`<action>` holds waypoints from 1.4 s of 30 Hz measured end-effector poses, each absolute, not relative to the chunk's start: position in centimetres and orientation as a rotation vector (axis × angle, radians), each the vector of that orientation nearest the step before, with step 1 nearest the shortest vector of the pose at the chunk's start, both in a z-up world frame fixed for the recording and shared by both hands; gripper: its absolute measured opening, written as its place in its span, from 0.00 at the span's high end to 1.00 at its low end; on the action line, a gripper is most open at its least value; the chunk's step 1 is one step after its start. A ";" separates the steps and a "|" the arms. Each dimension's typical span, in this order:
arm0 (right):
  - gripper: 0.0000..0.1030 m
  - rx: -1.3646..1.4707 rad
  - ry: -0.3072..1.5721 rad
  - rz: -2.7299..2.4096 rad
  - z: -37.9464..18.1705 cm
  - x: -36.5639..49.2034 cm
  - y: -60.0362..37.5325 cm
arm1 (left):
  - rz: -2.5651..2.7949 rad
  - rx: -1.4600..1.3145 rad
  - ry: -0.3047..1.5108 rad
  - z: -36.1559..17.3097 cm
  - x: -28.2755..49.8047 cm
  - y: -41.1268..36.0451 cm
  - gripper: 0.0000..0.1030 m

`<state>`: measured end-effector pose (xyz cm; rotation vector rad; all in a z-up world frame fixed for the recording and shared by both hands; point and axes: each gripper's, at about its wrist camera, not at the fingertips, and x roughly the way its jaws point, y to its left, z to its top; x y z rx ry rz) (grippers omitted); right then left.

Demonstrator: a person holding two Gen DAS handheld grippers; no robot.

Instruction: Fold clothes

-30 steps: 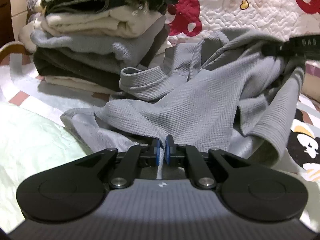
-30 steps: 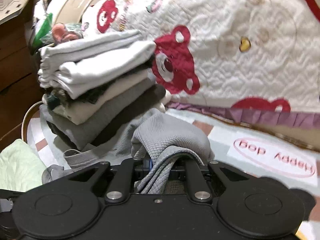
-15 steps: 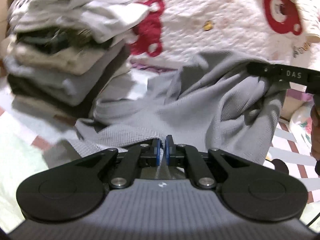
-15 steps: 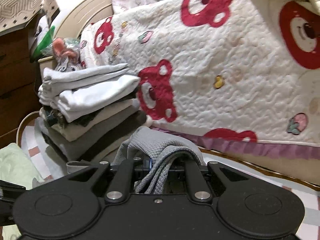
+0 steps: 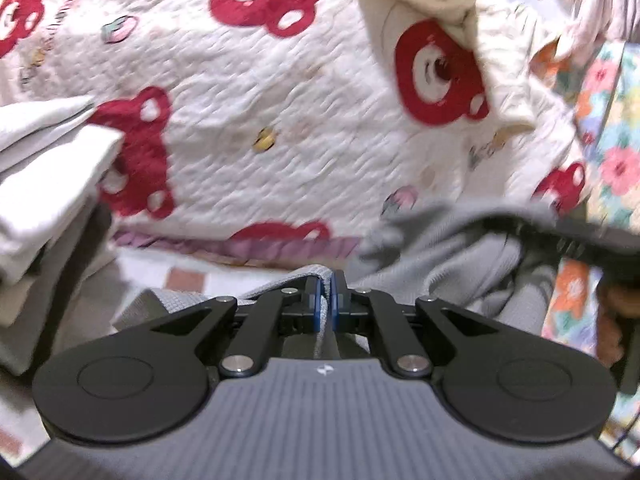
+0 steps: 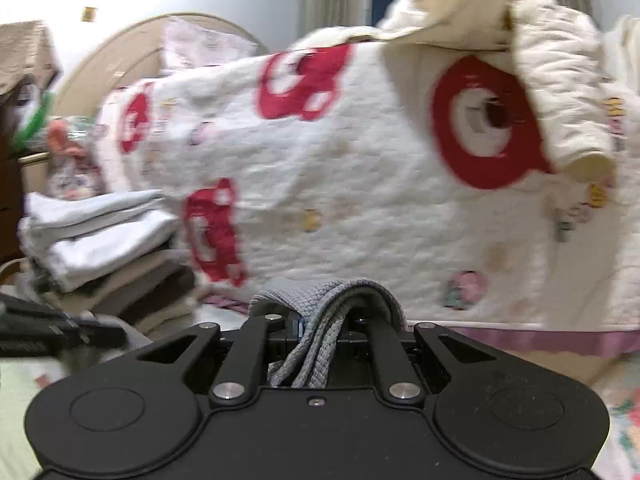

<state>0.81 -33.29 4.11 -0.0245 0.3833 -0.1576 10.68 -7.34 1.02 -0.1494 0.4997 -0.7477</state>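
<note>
Left tool was clenched on a thin edge of the grey waffle-knit garment, blue pads nearly touching. Right tool gripped a thick bunched fold of the same knit, draped over its fingers. The garment hung between both tools, above the bed. Behind: a white quilted blanket with red bear patches. At left, a stack of folded clothes, white on top, darker below. Both views were motion-blurred.
</note>
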 end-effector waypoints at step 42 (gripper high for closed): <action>0.35 0.138 0.845 -0.045 -13.4 6.7 -35.0 | -0.693 -0.373 0.967 -16.6 19.8 -3.5 0.57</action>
